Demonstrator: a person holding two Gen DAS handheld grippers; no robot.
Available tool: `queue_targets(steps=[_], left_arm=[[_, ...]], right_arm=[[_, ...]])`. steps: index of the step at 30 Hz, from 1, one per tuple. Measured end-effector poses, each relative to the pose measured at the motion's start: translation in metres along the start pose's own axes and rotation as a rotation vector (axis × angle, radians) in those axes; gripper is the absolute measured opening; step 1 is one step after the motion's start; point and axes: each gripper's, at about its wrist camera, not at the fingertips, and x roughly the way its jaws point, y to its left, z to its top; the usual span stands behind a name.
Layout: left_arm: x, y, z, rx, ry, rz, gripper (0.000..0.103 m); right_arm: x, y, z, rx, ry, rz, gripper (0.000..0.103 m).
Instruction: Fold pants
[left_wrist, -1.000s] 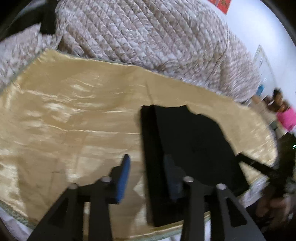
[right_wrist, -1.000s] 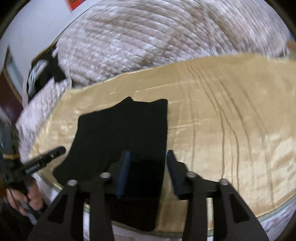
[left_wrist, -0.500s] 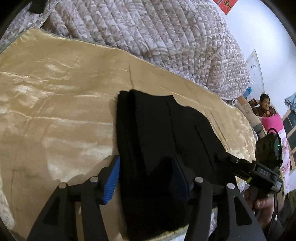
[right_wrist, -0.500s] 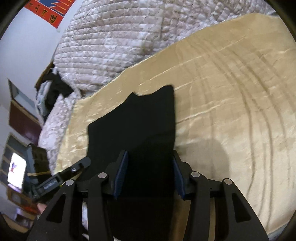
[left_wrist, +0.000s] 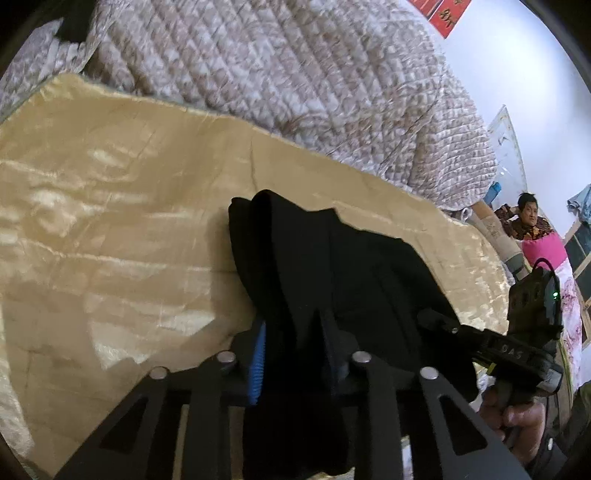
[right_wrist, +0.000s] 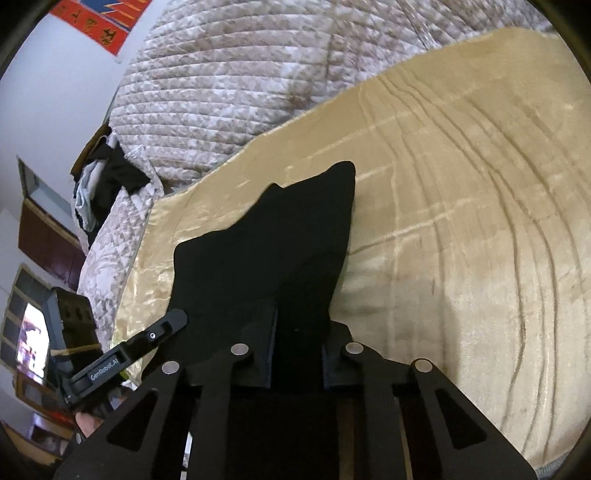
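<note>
1. A quilted beige-and-white patterned bedspread (left_wrist: 295, 74) is heaped along the far side of the bed, behind a shiny gold satin sheet (left_wrist: 110, 229) that covers the working surface.
2. The folded black fabric pants (left_wrist: 332, 266) lie on the gold sheet, at its near edge, with their far corners pointing toward the quilt.
3. A dark pile of clothes (right_wrist: 110, 177) sits at the left end of the quilt in the right wrist view — well apart from the pants.
4. A seated person in a patterned top (left_wrist: 528, 221) is at the far right of the left wrist view, past the end of the bed, beside something bright pink.
5. A red poster (right_wrist: 103, 18) hangs on the white wall above the quilt.
6. The left gripper (left_wrist: 295, 354) is closed on the near left part of the pants; black cloth fills the gap between its blue-padded fingers (left_wrist: 258, 362).
7. The right gripper (right_wrist: 299, 347) is likewise clamped on the near right part of the pants, with fabric pinched between its jaws.
8. Each gripper shows in the other's view, just beside the pants' outer edge.
9. The gold sheet lies bare and rippled to the right of the pants in the right wrist view — and bare to their left in the left wrist view.
10. The sheet's near edge runs just beneath both grippers.
</note>
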Motion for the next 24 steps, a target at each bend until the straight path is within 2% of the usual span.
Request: queue_targets(steps=[6, 12, 18, 24], left_arm=[[-0.016, -0.012, 0.015, 0.037, -0.018, -0.012, 0.022], [-0.027, 0.003, 0.05, 0.039, -0.053, 0.001, 0.022], [-0.007, 0.02, 0.093, 0.074, -0.061, 0.053, 0.023], [0.013, 0.042, 0.113, 0.073, -0.071, 0.107, 0.023]], right_arm=[[-0.011, 0.025, 0.009, -0.042, -0.031, 0.03, 0.016], [-0.006, 0.057, 0.031, -0.102, -0.04, 0.072, 0.016], [0.025, 0.075, 0.071, -0.151, -0.03, 0.078, 0.016], [0.067, 0.072, 0.099, -0.143, -0.008, 0.085, 0.016]])
